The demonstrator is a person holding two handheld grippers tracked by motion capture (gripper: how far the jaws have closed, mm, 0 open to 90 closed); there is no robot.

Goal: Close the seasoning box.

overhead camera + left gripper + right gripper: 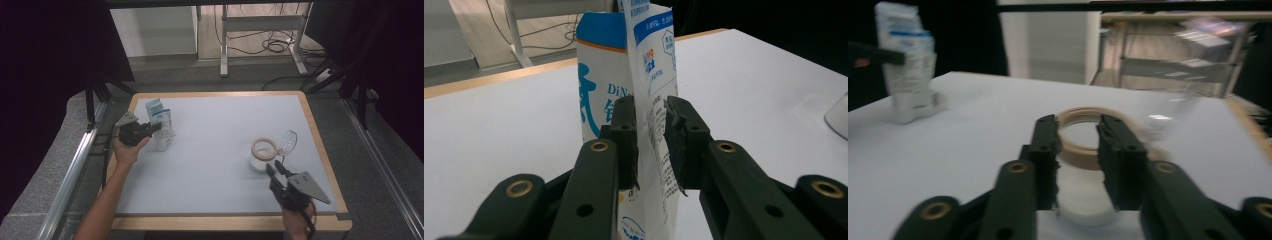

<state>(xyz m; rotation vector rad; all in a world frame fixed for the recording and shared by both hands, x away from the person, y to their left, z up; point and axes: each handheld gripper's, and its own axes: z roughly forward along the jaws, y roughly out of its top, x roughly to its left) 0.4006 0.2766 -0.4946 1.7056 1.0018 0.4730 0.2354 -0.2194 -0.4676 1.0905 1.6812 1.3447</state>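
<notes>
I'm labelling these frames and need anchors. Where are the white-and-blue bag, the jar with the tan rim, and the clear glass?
white-and-blue bag (161, 120), high view, on its printed front face.
jar with the tan rim (263, 148), high view, on the tan ring at its mouth.
clear glass (288, 140), high view, on its transparent bowl beside the jar.

A white and blue printed pouch (161, 123) is standing upright near the counter's left edge. A white jar with a tan rim (262, 155) is sitting open-topped toward the right edge, a clear glass (287, 142) lying tipped just beside it.
</notes>
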